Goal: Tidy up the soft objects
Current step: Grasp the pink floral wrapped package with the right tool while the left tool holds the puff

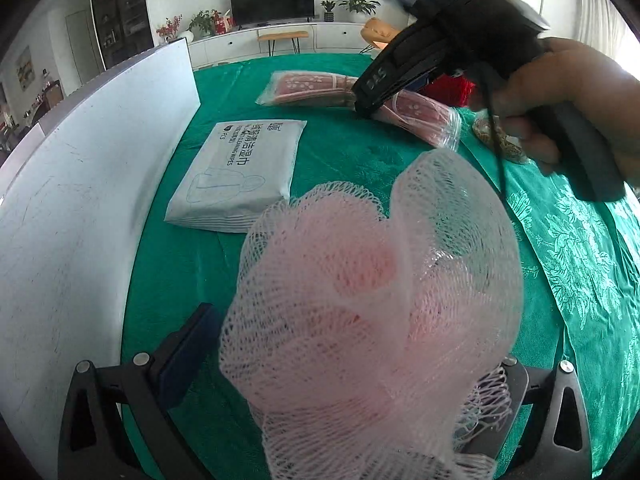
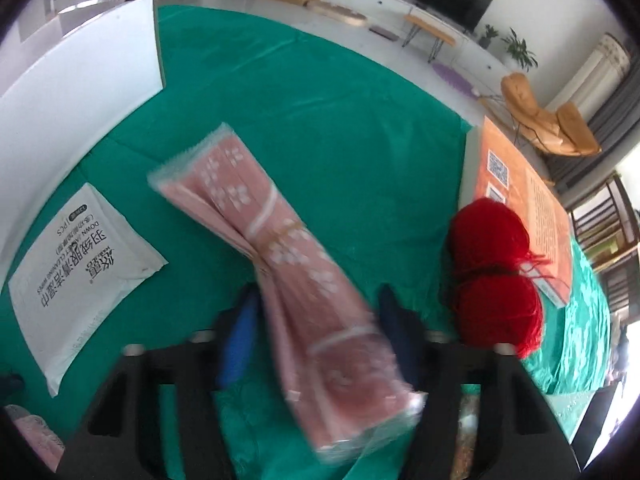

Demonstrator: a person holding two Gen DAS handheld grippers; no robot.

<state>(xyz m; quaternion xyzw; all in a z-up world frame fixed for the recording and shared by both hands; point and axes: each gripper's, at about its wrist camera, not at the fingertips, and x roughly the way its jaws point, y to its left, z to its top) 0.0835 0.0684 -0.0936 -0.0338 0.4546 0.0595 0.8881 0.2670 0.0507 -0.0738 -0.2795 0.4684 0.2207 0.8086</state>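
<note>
A pink mesh bath sponge point(image 1: 372, 300) fills the space between the fingers of my left gripper point(image 1: 352, 360), which is shut on it above the green cloth. A long pink packet with white flower print point(image 2: 280, 240), tied at its middle, lies slanted on the cloth. My right gripper point(image 2: 318, 332) straddles its near half, and both pads point(image 2: 240, 336) press its sides. In the left wrist view the right gripper point(image 1: 360, 110), held by a hand point(image 1: 568, 96), points down onto the same packet point(image 1: 308, 88).
A white pack of wipes point(image 1: 240, 172) point(image 2: 76, 276) lies left of the packet. A white board point(image 1: 80, 160) point(image 2: 80, 64) stands along the left edge. Red yarn point(image 2: 496, 272) sits beside an orange book point(image 2: 528, 208) at the right, near the table edge.
</note>
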